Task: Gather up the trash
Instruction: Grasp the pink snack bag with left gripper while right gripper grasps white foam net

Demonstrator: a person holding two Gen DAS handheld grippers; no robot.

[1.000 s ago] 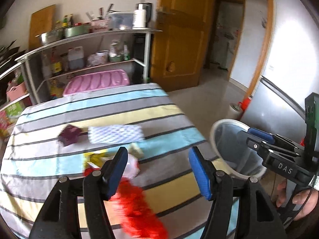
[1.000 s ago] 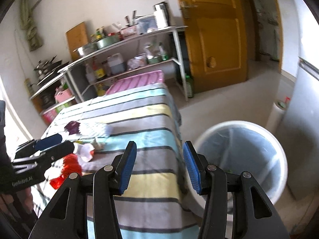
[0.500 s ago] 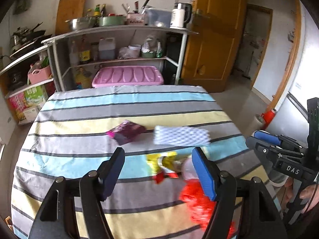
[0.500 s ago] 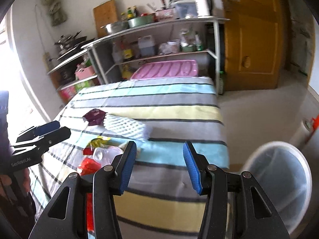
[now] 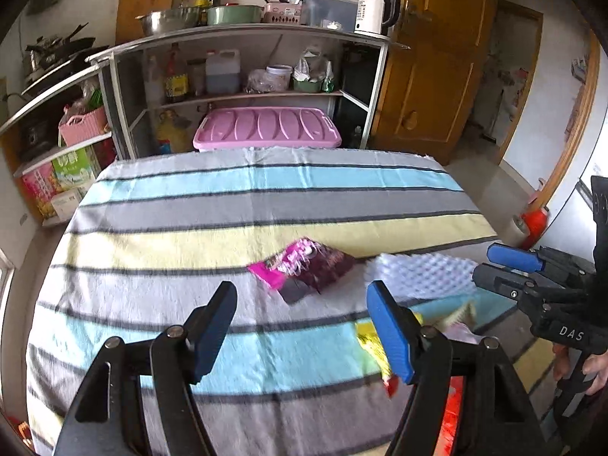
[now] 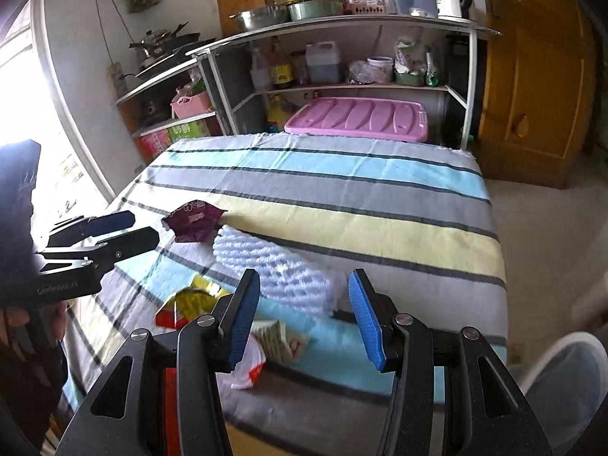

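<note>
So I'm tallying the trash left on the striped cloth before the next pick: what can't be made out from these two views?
- Red wrapper: left wrist view, behind the left gripper's finger.
- Yellow wrapper: print blurred; right wrist view, partly behind the right gripper.
- Bin: right wrist view, cut by the edge, contents unseen.
- Purple packet: label motion-blurred.

A home kitchen: metal shelves hold pots, oil bottles and a kettle
</note>
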